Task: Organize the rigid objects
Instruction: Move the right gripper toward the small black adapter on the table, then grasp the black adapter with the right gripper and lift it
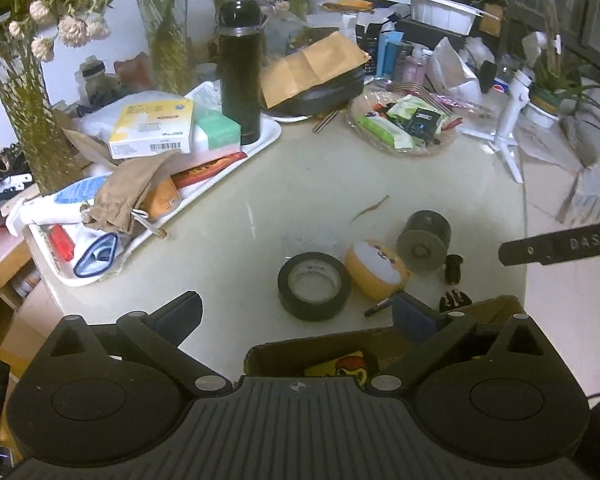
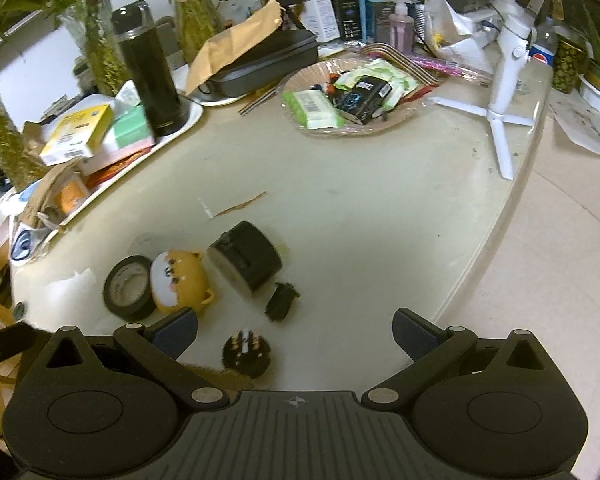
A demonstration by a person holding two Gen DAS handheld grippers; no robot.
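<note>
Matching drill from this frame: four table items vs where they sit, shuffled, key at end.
Items:
1. black roll of tape
2. tall black thermos flask
3. white folding tripod stand
4. green wet-wipe packet

Places:
A. standing upright on the white tray
B. lying in the clear shallow dish
C. standing near the table's right edge
D. flat on the table, beside the round orange cartoon-face toy

Pairs: 1-D, 2-A, 3-C, 4-B

Left gripper (image 1: 296, 312) and right gripper (image 2: 294, 332) both angle downward, jaws spread wide, empty.
</note>
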